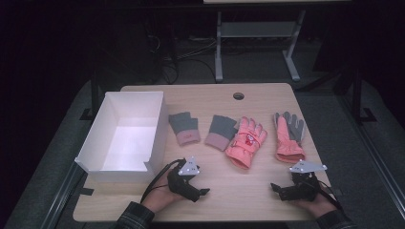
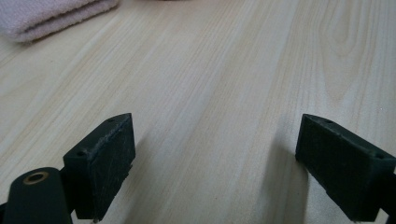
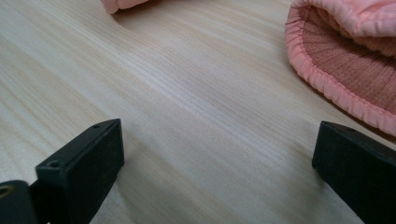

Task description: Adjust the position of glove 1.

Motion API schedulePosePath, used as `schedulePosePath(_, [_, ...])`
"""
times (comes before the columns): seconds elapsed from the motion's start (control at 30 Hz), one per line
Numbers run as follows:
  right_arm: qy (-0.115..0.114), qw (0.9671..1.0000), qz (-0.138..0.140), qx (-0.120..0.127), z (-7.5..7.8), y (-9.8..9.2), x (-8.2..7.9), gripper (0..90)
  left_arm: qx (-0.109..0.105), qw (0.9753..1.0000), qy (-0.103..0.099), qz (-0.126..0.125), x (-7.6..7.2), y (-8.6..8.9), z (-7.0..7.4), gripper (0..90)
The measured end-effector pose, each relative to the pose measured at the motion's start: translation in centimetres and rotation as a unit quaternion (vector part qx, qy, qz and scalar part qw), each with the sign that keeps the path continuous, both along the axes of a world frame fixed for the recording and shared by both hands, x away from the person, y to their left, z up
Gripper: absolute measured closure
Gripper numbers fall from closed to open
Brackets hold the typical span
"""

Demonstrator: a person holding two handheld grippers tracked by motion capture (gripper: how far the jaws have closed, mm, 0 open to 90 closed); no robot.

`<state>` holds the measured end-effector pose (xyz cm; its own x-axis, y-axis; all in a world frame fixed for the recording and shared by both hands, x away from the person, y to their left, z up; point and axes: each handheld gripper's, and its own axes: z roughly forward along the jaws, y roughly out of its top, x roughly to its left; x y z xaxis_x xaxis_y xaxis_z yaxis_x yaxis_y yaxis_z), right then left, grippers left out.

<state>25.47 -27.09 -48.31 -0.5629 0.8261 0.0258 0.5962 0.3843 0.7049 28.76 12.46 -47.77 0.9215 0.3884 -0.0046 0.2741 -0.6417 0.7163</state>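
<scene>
Pale grained wood lies under both wide-open, empty grippers (image 1: 203, 191) (image 1: 276, 189); ribbed pink ski glove cuff (image 3: 345, 65) near right.

pink glove cuff (image 3: 348, 60) cropped, knit cuff (image 2: 51, 16) cropped

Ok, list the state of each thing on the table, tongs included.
Left tongs: open, holding nothing.
Right tongs: open, holding nothing.
White box: open-topped, empty.
Two grey fingerless gloves: lying flat.
Pink ski glove: flat, back up.
Second pink ski glove: flat, grey palm up.
</scene>
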Motion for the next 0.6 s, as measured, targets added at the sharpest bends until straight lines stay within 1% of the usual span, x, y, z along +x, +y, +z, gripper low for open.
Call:
schedulePosePath(0.1, [0.004, 1.0000, 0.001, 0.000, 0.1, 0.0, 0.0, 1.8, 0.000, 1.0000, -0.001, 0.005, -0.1, 0.0, 0.0, 11.3])
schedulePosePath(0.13, [0.011, 0.9999, 0.005, -0.005, 0.2, 0.0, 0.1, 1.8, 0.000, 1.0000, 0.000, 0.008, -0.1, 0.1, 0.0, 11.3])
schedulePosePath(0.2, [0.018, 0.9998, 0.006, -0.008, 0.3, 0.0, 0.0, 1.8, 0.000, 0.9999, -0.001, 0.011, -0.2, 0.1, 0.0, 11.3])
schedulePosePath(0.27, [0.024, 0.9995, 0.016, -0.010, 0.5, -0.1, 0.0, 1.8, 0.001, 0.9999, -0.001, 0.012, -0.2, 0.2, 0.0, 11.3])
schedulePosePath(0.33, [0.035, 0.9992, 0.018, -0.006, 0.8, -0.1, 0.1, 1.8, 0.001, 0.9998, 0.000, 0.018, -0.2, 0.2, 0.0, 11.3])
schedulePosePath(0.37, [0.037, 0.9991, 0.021, -0.003, 0.9, 0.0, 0.1, 2.0, 0.001, 0.9998, -0.001, 0.018, -0.2, 0.2, 0.0, 11.4])
schedulePosePath(0.4, [0.037, 0.9991, 0.022, -0.003, 1.1, 0.1, 0.1, 4.0, 0.002, 0.9998, -0.001, 0.018, -0.2, 0.2, 0.0, 11.3])
schedulePosePath(0.5, [0.022, 0.9992, 0.032, 0.005, 2.1, 0.3, -0.2, 13.1, -0.005, 0.9998, -0.001, 0.021, -0.2, 0.2, 0.0, 11.3])
schedulePosePath(0.6, [0.007, 0.9992, 0.039, 0.010, 2.9, 0.5, -0.4, 17.1, -0.003, 0.9998, -0.001, 0.018, -0.2, 0.3, 0.0, 11.3])
